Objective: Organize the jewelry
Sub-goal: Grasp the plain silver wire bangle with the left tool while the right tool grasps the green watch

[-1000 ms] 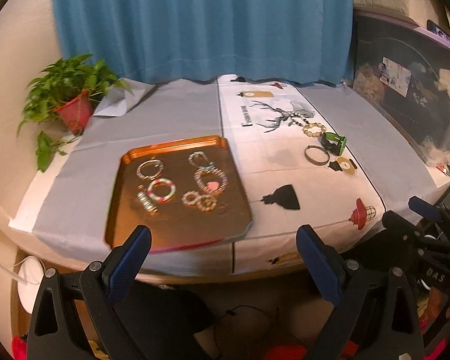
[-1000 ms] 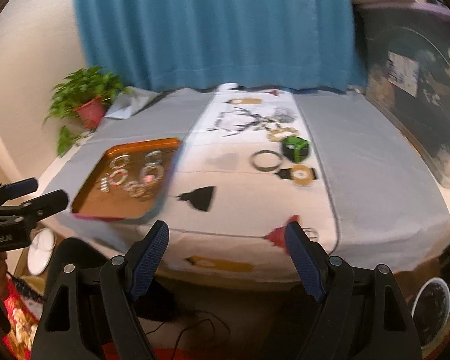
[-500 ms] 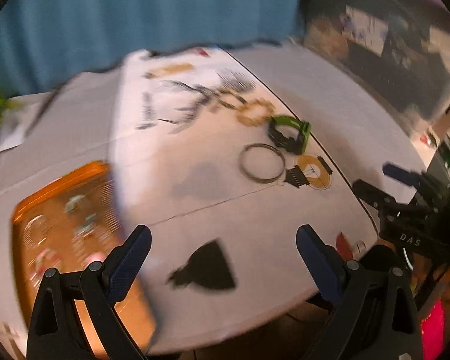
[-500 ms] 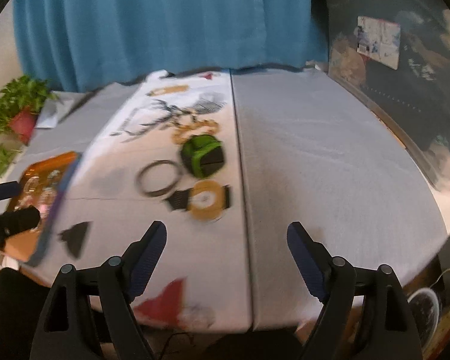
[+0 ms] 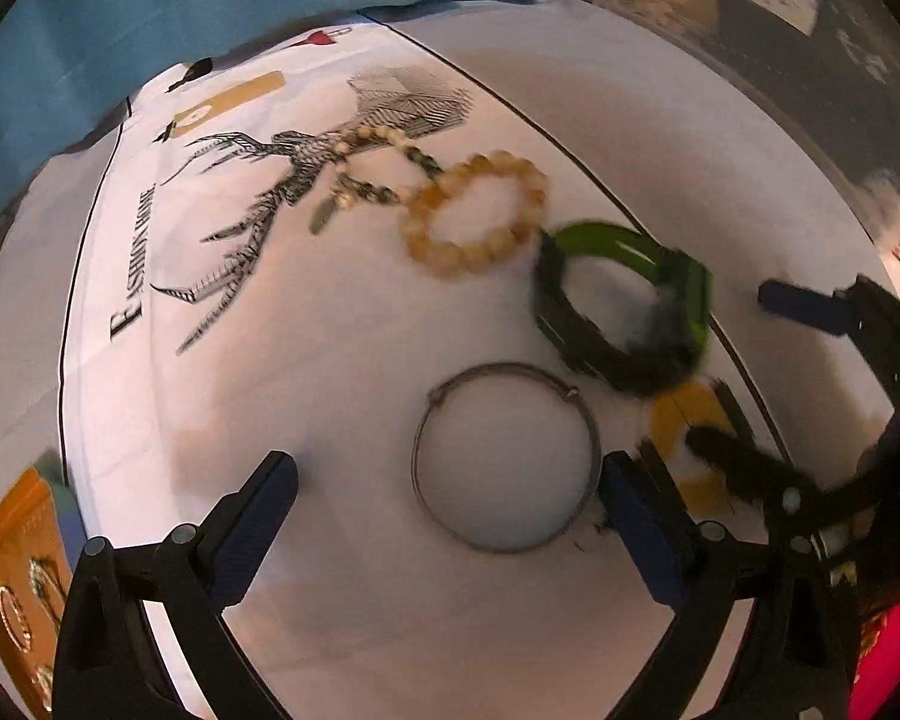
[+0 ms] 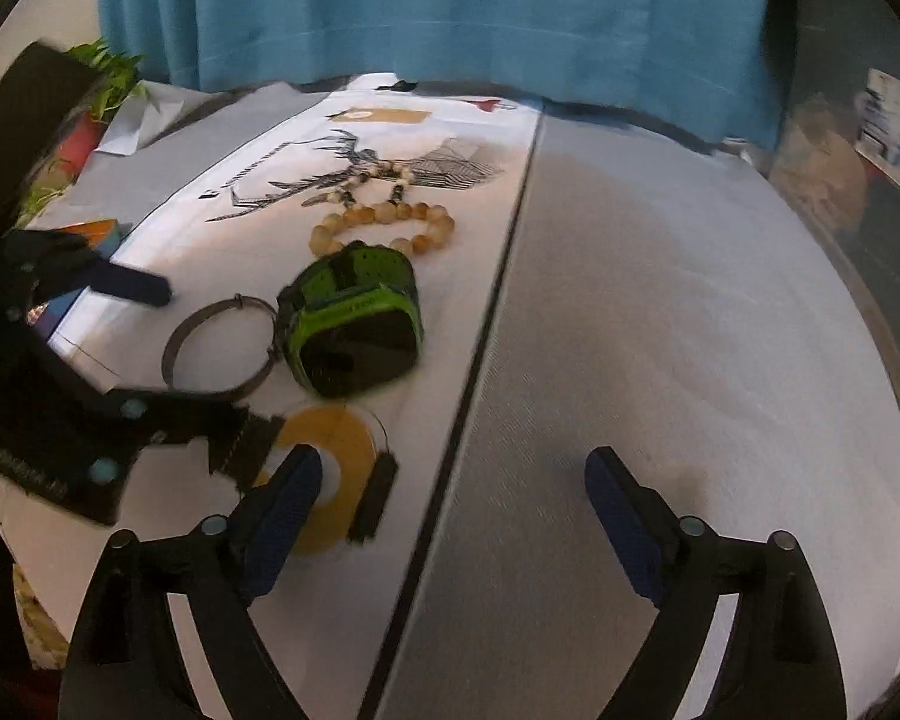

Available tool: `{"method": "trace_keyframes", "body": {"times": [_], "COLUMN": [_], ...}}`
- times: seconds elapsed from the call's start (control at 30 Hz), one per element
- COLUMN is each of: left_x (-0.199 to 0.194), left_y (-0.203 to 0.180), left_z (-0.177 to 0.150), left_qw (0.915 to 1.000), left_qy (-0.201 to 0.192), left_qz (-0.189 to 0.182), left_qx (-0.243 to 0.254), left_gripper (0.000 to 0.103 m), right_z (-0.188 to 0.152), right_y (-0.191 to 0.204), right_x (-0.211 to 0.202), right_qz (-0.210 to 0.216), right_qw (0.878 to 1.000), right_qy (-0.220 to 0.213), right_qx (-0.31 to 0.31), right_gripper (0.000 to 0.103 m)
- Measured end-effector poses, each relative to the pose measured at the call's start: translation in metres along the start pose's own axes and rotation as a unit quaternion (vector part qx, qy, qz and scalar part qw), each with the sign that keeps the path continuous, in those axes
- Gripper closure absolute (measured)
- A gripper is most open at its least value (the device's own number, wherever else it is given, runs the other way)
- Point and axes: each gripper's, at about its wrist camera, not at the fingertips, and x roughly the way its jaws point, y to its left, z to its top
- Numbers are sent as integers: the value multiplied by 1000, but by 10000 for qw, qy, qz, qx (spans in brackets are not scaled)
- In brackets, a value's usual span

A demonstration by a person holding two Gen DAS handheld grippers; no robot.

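My left gripper (image 5: 450,504) is open and empty, low over the white cloth, with a thin metal bangle (image 5: 506,457) lying between its fingertips. Beyond lie a green and black watch (image 5: 624,306), an amber bead bracelet (image 5: 474,216) and a beaded necklace (image 5: 378,168). A yellow round watch (image 5: 690,438) lies to the right. My right gripper (image 6: 450,498) is open and empty; its left fingertip is by the yellow watch (image 6: 330,468), with the green watch (image 6: 354,324) and bangle (image 6: 216,348) ahead. The orange tray (image 5: 12,588) with jewelry is at the left edge.
A white printed cloth (image 5: 270,360) covers the table's middle, with grey cloth (image 6: 660,360) to the right. A blue curtain (image 6: 450,12) hangs behind. A potted plant (image 6: 96,102) stands at the far left. A dark storage box (image 6: 870,180) lines the right side.
Both grippers have moved forward and down towards the loose jewelry. The left gripper swung right from the tray to straddle the bangle. The right gripper came close beside the yellow watch.
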Motion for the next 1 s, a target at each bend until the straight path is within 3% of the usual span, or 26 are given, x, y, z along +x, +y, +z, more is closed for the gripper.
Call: {"method": "trace_keyframes", "body": {"times": [0.33,0.37,0.4,0.43,0.47,0.5,0.57,0.73,0.87,1.0], "left_x": [4,2,-2,-6,-9,-10,-17,-52,-93,-140], "left_y": [21,23,25,26,28,32,36,38,35,28], "left_z": [10,9,8,8,8,8,4,-14,-37,-71], "left_qw": [10000,10000,10000,9999,9999,9998,9995,9990,9971,9939], "left_qy": [77,38,-49,-124,-87,-25,-60,-349,-700,-1030], "left_qz": [-11,-12,29,22,23,-83,-204,-9,1,-67], "left_qx": [20,-32,-62,-60,-79,-150,-247,-263,-305,-380], "left_gripper": [5,11,29,44,45,45,45,45,45,45], "right_z": [33,36,37,40,42,43,44,31,15,2], "right_y": [19,20,21,21,21,21,21,10,14,30], "right_x": [32,34,35,36,35,32,29,9,-34,-82], "right_qz": [375,396,400,412,429,420,155,-140,-336,-261], "right_qw": [9987,9985,9984,9983,9984,9986,9996,9992,9971,9949], "right_qy": [175,177,181,167,105,10,46,78,-133,-382], "right_qx": [-301,-331,-355,-387,-366,-329,-252,373,669,899], "right_gripper": [3,3,3,7,16,48,51,51,51,51]}}
